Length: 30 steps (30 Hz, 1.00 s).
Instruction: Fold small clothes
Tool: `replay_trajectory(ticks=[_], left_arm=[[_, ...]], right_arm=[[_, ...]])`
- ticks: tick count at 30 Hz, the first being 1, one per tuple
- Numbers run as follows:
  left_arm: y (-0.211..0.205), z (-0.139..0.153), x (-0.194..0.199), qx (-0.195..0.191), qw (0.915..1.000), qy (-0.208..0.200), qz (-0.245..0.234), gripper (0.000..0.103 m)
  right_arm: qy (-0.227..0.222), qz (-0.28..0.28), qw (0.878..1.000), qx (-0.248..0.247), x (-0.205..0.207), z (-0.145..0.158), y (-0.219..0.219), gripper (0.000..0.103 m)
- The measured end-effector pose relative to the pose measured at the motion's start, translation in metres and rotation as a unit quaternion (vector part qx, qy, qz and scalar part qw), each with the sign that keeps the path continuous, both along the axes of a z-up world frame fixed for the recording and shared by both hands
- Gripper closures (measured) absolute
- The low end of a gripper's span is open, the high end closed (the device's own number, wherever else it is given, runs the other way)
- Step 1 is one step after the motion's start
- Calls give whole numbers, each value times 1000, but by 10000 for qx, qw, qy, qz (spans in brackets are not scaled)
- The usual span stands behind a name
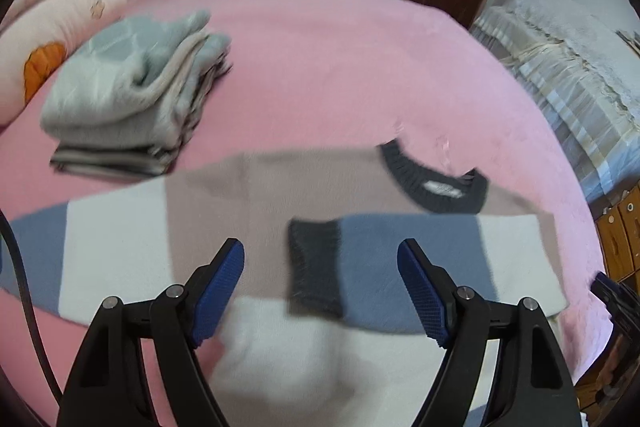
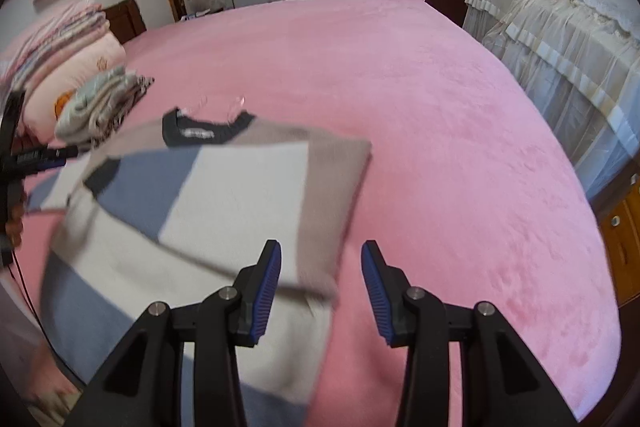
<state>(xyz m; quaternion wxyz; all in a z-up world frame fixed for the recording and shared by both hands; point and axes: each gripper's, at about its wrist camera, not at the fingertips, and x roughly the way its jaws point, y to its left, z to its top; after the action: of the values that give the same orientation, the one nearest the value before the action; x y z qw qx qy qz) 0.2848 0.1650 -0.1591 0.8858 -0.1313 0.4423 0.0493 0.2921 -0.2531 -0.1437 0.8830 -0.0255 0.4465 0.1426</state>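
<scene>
Sweater (image 1: 280, 187) blurred, hem cut off; left claw (image 1: 321, 259), right claw (image 2: 321, 263) apart, empty.

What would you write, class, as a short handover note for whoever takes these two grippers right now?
Left gripper: open, empty, above the sweater.
Right gripper: open, empty, at its right edge.
Colour-block knit sweater (beige, white, blue, dark collar): flat on the pink bedspread.
Done: right sleeve folded across the chest.
Left: left sleeve still spread out; fold it, fold the body, add to the folded grey clothes pile.
</scene>
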Motion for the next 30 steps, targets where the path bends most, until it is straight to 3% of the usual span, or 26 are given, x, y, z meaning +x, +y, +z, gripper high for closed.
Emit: replay_trajectory(ticks=[2, 9, 15, 18, 22, 23, 27, 30], left_arm=[[-15, 1, 8, -12, 9999, -84, -132, 30], [-60, -22, 44, 45, 9998, -119, -119, 35], [-62, -56, 60, 186, 9994, 198, 235, 36], [-52, -72, 62, 486, 9974, 392, 353, 37], [-21, -87, 58, 679, 9945, 557, 577, 37], [-16, -89, 57, 694, 9940, 585, 608, 37], [3, -95, 52, 526, 9954, 558, 575, 37], [2, -94, 52, 635, 9951, 549, 525, 37]], right_arm=[[78, 36, 9999, 66, 18, -5, 16, 86], [272, 409, 9978, 450, 69, -26, 99, 91], [556, 635, 9963, 176, 94, -59, 146, 91], [519, 376, 9978, -157, 104, -68, 134, 91], [522, -280, 9980, -236, 121, -73, 82, 94], [522, -421, 9975, -207, 124, -74, 66, 102], [643, -619, 9956, 286, 133, -77, 12, 103], [563, -687, 9960, 42, 128, -74, 5, 103]])
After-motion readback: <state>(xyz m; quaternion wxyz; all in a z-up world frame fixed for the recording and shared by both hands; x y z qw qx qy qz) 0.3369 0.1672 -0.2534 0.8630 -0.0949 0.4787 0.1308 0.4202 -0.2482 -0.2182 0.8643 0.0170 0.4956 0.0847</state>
